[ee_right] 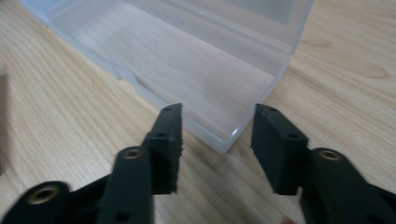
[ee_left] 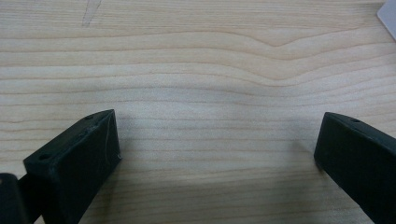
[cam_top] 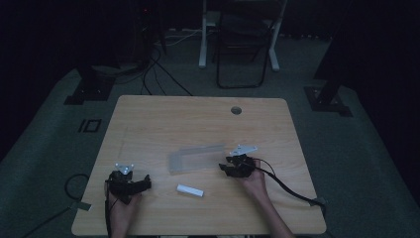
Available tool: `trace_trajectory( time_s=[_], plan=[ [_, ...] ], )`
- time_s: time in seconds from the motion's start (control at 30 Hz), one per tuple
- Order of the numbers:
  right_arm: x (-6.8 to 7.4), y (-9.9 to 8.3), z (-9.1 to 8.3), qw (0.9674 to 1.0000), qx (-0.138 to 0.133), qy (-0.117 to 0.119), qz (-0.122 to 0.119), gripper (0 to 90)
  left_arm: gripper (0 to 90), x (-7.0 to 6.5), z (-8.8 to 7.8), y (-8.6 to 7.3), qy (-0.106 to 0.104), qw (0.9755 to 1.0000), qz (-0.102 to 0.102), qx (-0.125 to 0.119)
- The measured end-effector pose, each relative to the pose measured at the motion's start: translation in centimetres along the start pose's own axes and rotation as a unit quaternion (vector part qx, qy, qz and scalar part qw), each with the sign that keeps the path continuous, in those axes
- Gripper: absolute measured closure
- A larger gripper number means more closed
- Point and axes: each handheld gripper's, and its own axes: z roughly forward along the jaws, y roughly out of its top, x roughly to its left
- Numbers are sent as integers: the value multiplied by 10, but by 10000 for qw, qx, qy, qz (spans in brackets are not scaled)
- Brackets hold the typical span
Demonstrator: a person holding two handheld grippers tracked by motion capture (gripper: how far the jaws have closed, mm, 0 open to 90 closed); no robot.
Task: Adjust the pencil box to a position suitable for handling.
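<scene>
Wooden table (cam_top: 148, 119): clear box (ee_right: 187, 60) just ahead of right gripper (ee_right: 217, 123), jaws apart, empty.

The tabletop (cam_top: 148, 119) is showing a light, pale wood colour with wavy grain lines running across it. The box (cam_top: 197, 157) near its middle is looking clear and slightly milky, so the wood pattern is showing through. The small block (cam_top: 190, 190) toward the near edge is appearing white. The left gripper (ee_left: 217, 149) and the right gripper (ee_right: 217, 140) are both looking black.
</scene>
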Motion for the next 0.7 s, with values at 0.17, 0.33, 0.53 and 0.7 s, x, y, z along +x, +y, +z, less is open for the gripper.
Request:
trace_trajectory(
  time_s=[0.17,0.33,0.53,0.7],
  plan=[
    [-3,-5,-9,9996,10,-255,-86,455,4,1,1,1,-30,10000,39,-2],
    [-15,-29,-28,9975,230,-640,-166,394,5,2,1,1,-135,9998,162,0],
    [-25,-50,-45,9966,171,-809,14,349,5,1,1,1,-205,9995,229,-1],
    [-31,-56,-47,9972,39,-731,138,310,5,0,-1,-1,-359,9985,403,2]
  ],
)
